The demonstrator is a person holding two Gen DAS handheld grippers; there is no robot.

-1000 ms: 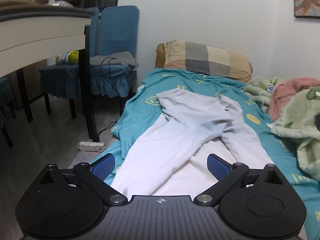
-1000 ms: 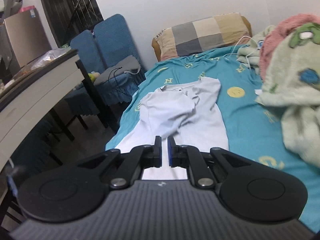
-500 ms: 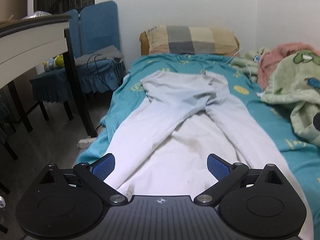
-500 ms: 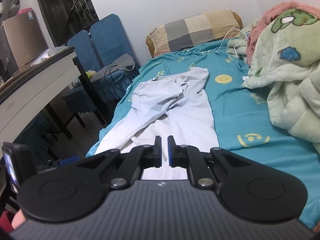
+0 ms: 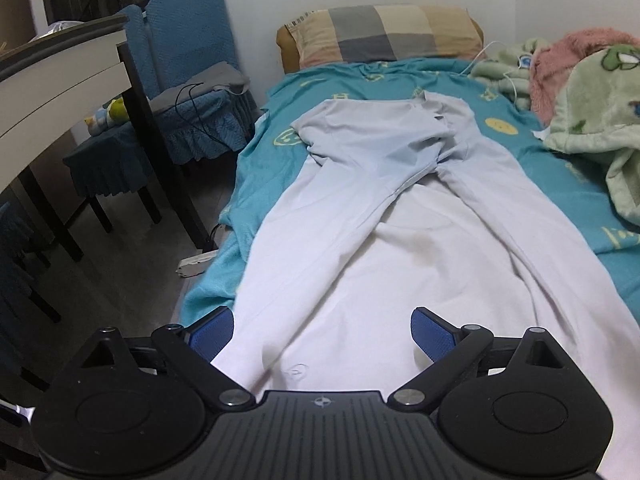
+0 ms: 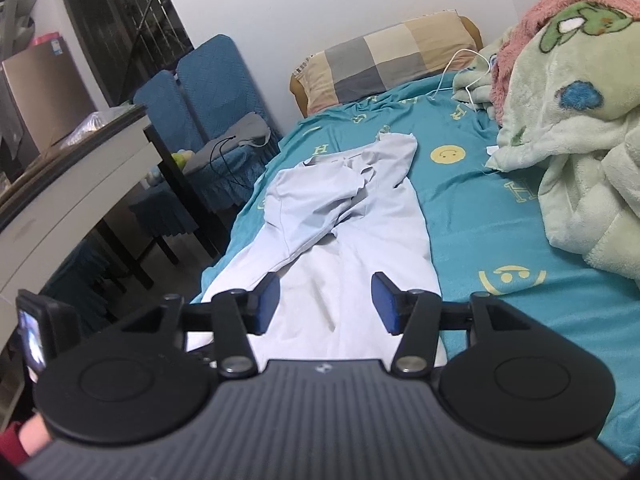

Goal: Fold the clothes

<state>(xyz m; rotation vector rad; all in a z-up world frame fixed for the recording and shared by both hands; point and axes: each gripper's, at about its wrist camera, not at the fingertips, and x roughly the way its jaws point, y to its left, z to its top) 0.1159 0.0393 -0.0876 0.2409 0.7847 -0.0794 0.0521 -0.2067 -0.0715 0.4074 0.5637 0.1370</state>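
Note:
A pair of pale lavender trousers [image 5: 384,208] lies lengthwise on the teal bed sheet [image 5: 560,172], waist toward the pillow, legs toward me. The waist is rumpled. It also shows in the right wrist view [image 6: 360,216]. My left gripper [image 5: 322,334] is open and empty, low over the near ends of the legs. My right gripper [image 6: 326,302] is open and empty, above the trouser legs near the foot of the bed.
A checked pillow [image 5: 380,34] lies at the head of the bed. Green and pink fleece blankets [image 6: 572,120] are piled on the right. Blue chairs [image 5: 188,80] and a white desk [image 5: 52,92] stand left of the bed. A power strip [image 5: 196,262] lies on the floor.
My right gripper has opened; it was shut before. Both grippers have moved forward and lower over the trousers, which now lie spread flatter. The left gripper stays open.

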